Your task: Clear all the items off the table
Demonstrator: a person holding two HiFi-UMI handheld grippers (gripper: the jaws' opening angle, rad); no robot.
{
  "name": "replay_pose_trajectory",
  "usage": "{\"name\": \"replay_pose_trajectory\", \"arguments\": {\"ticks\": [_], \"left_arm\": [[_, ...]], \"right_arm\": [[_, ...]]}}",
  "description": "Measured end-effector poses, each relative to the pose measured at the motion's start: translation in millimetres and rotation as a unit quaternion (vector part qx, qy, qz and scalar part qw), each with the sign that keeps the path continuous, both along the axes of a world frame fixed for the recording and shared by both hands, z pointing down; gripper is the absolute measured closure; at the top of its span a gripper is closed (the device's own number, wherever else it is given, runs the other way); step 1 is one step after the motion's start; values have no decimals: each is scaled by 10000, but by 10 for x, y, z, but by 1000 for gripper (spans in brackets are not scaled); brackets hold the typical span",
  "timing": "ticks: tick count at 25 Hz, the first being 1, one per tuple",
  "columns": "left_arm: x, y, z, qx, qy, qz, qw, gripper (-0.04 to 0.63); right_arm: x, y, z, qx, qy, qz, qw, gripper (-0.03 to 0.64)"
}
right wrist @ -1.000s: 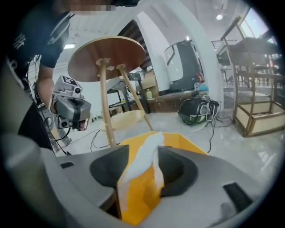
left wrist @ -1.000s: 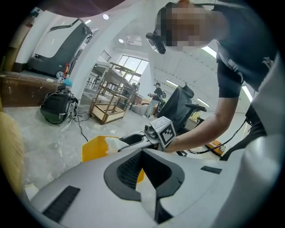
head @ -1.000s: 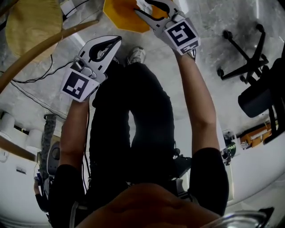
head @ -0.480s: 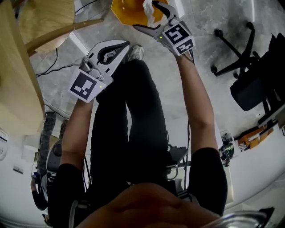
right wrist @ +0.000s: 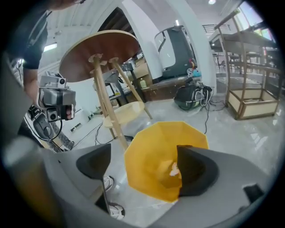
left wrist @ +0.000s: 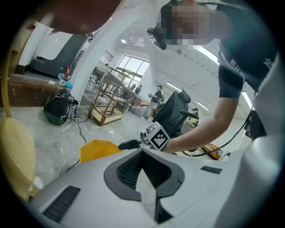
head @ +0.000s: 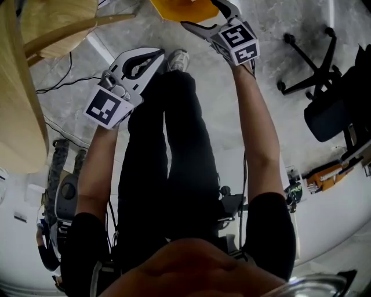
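Surface [head: 23, 110] of pale wood curves down the far left of the head view, showing only its rounded edge. The right gripper view shows it from below as a round top [right wrist: 100, 53] on slim wooden legs, with a smaller round shelf lower down.

Just right of it in the head view, a dark cable [head: 58, 87] trails over the grey stone floor [head: 232, 133].

Next come the left tongs [head: 156, 55], held out in front of the person's left forearm. Their own view shows the ridged black pads pressed together at the tips [left wrist: 142, 151]. I cannot tell whether the pale strip below the pads is something pinched or part of the tool. A black-and-white marker cube [head: 107, 109] sits at the back of the tool.

In the middle, the person's legs in black trousers [head: 174, 151] reach down to a pale shoe [head: 178, 59] on the floor.

To the right of the shoe, at the top edge, stands a yellow bin [head: 182, 7] with many flat sides. The right tongs [head: 203, 14] hang over its mouth. Their jaws have just been opening and now stand wide apart with nothing between them [right wrist: 144, 167]. Past the jaws, a crumpled white scrap [right wrist: 173, 169] lies at the bottom of the bin [right wrist: 151, 156], off the surface.

At the far right, well apart from the bin, stands a black office chair [head: 330, 122] on a star-shaped base.
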State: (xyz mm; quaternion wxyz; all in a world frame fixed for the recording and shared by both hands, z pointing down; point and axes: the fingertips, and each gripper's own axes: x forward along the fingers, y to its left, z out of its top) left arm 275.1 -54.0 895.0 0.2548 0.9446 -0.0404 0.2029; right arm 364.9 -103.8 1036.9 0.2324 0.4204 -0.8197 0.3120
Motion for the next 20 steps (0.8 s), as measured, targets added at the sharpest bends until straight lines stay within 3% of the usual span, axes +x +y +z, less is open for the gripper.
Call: {"name": "replay_pose_trajectory", "arguments": {"ticks": [5, 8, 10, 12, 16, 19, 20], "left_arm": [[87, 87, -392, 6, 246, 224, 9994, 583], [185, 263, -946, -192, 440, 354, 9982, 583], [139, 430, -1538, -295, 468, 331, 9979, 583], [51, 556, -2237, -278, 536, 248, 9979, 583], [-75, 335, -3514, 409, 849, -90, 9955, 583], [-297, -34, -4280, 1156, 1014, -552, 9866, 583], [-405, -97, -4515, 1317, 1064, -688, 9832, 583]], "right_arm": [[-99, 41, -608, 132, -216, -47, 9997, 168], [-77, 13, -1423, 318, -289, -140, 9990, 284], [-99, 91, -2209, 504, -346, -159, 9980, 326], [-153, 151, -3123, 807, -469, -141, 9955, 433], [-271, -112, -4863, 1891, -597, -353, 9795, 567], [-500, -322, -5855, 2608, -813, -761, 9590, 579], [-602, -310, -6127, 2747, -922, -869, 9531, 611]]}}
